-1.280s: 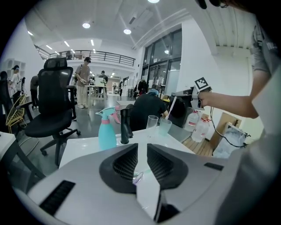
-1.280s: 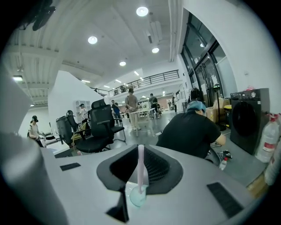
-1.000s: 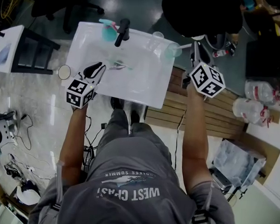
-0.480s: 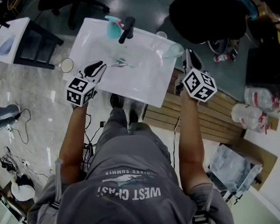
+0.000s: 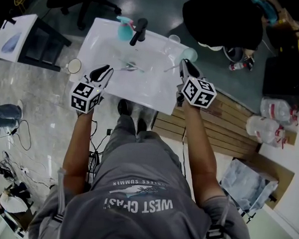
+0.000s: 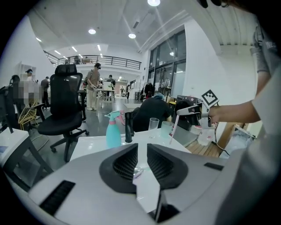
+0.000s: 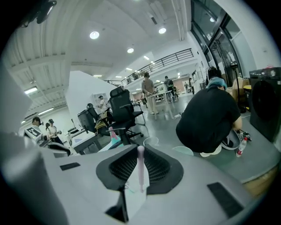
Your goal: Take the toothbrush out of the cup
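Toothbrush (image 7: 140,169) pinched in right tongs (image 5: 184,65), seemingly lifted out beside cup (image 5: 189,54), jaws just loosening; left tongs (image 6: 142,147) slightly open, empty, unneeded left of cup.

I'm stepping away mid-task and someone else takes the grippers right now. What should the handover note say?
Left gripper: fingers apart, nothing between them, held at the sink's near left edge.
Right gripper: the pink toothbrush sits between its fingers and looks gripped, though the fingers have just been opening.
Things: the toothbrush is clear of the teal cup, which stands on the sink's far right corner. The brush pokes out over the basin.
Done: toothbrush lifted out of the cup.
Left: probably only setting it down. Watch the loosening grip.
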Tool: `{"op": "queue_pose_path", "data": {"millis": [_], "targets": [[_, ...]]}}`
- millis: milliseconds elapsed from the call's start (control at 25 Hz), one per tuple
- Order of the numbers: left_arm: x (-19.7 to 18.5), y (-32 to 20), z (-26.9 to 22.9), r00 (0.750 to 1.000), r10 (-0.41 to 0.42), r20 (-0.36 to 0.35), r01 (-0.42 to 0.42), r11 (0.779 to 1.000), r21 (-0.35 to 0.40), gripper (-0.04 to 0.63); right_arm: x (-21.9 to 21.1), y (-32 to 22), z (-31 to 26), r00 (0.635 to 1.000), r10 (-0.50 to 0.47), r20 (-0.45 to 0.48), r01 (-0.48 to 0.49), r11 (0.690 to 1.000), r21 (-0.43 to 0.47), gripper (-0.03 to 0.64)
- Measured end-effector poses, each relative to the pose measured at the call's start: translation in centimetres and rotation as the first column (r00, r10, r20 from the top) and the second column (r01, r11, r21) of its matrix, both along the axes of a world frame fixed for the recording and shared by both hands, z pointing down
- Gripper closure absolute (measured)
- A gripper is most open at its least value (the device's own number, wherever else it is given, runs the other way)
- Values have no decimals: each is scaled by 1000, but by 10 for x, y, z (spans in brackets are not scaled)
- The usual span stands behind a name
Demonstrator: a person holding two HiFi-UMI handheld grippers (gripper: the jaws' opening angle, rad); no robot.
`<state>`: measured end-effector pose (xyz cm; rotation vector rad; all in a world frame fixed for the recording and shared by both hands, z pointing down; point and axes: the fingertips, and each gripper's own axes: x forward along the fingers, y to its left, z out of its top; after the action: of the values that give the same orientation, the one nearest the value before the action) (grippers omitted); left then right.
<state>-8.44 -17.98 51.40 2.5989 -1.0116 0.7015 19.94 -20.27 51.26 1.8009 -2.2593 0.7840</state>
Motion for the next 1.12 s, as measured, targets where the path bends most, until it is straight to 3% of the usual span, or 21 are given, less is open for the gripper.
{"op": "queue_pose_path", "data": {"millis": [280, 720, 1120], "targets": [[-8, 1, -10, 1000, -23, 10, 22, 1000, 20, 535, -7, 7, 14, 999, -47, 16, 48, 997, -61, 548], [-57, 23, -45, 995, -82, 50, 76, 991, 107, 535, -36, 40, -35, 987, -160, -14, 160, 987, -3, 574], [-85, 73, -112, 992, -117, 44, 103, 963, 247, 535, -97, 77, -119, 933, -353, -67, 359, 924, 132, 607]]}}
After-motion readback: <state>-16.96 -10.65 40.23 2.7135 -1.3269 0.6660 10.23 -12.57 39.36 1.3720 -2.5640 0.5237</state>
